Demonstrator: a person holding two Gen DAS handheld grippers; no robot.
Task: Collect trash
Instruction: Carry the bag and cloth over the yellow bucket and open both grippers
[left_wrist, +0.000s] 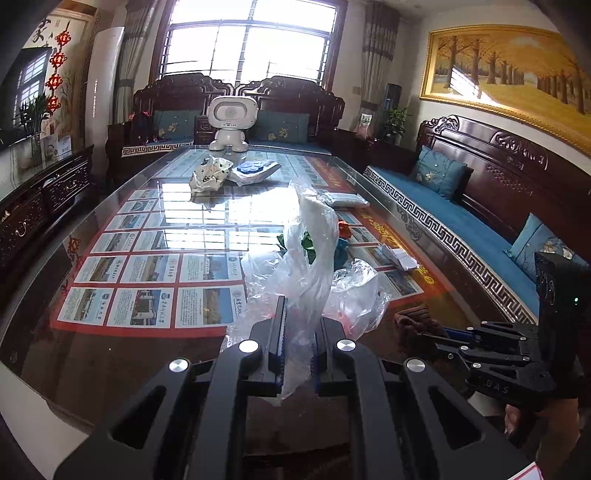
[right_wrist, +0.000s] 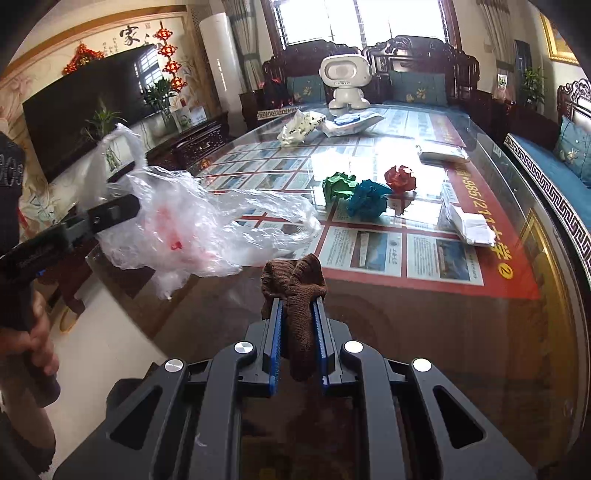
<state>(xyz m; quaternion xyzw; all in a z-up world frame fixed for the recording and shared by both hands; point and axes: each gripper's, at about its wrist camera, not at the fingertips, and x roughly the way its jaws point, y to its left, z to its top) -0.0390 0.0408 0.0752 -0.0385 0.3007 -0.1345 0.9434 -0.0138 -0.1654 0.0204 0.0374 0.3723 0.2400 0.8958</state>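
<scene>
- The left tool (left_wrist: 297, 325) is clamped on a handle strip of the clear plastic bag (left_wrist: 314, 258), so the bag hangs crumpled just above the near end of the glass tabletop (left_wrist: 147, 350).
- The right tool (right_wrist: 297, 306) has its jaws pinched together on a brown cloth (right_wrist: 295, 288), which pokes out past the tips and also droops back between them.
- The trash to collect looks like the three crumpled paper balls: green paper ball (right_wrist: 338, 184), blue paper ball (right_wrist: 369, 197) and red paper ball (right_wrist: 400, 177). They sit in a tight cluster mid-table, beyond the bag and to its right, seen from the right wrist view.
- Some folded white paper (right_wrist: 467, 225) lies nearer the right edge. Could be trash too, hard to say.
- Doing this step well probably means getting the bag mouth open first. Right now it's collapsed, and nothing will drop in cleanly.
- If the cloth is going in, the person should bring it right over the opening before letting go, not beside it.
- Keeping the left grip high would let the bag hang and gape.
- The white robot toy (right_wrist: 345, 79) at the far end is well clear, no worry there.
</scene>
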